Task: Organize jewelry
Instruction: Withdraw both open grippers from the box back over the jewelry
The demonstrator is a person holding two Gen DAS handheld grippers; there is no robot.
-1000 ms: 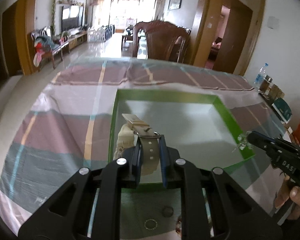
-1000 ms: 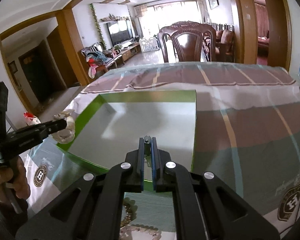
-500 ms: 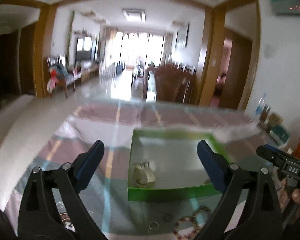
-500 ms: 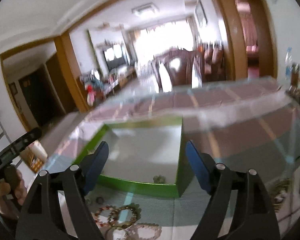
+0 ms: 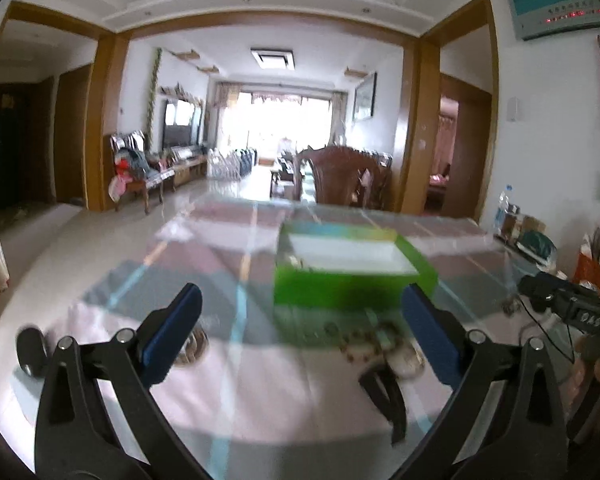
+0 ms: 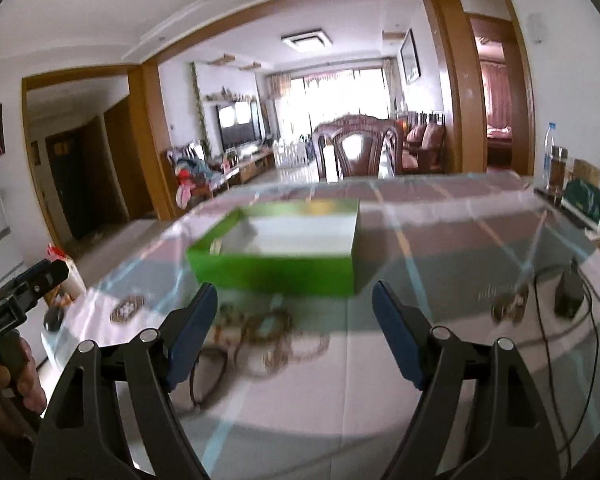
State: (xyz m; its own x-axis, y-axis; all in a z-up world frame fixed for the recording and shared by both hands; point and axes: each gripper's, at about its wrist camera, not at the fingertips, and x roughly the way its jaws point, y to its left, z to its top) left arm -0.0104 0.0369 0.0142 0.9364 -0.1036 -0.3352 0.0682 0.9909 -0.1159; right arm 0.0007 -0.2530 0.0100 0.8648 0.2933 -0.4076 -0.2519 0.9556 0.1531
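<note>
Item: green box, open-topped, set on the tabletop under a striped cloth and clear cover. Something small and pale lay at its near-left inner corner; blur prevented naming it.

Item: loose jewelry, a cluster of beaded bracelets and rings lying on the tabletop just in front of the box, outside it. In the left wrist view the same cluster sat between the tool's fingers in the picture but clear of them, with a further ring-like piece beside the left pad.

Item: left tool, jaws opening and already very wide, nothing between the pads.

Item: right tool, jaws spread wide, empty, hovering short of the cluster.

Step in hand, as judged: between deliveries, both tools free and facing the remaining pieces.

Next move, as judged: lower one tool over a single bracelet, close the pads on its rim without snagging neighbours, then carry it over the box wall.
</note>
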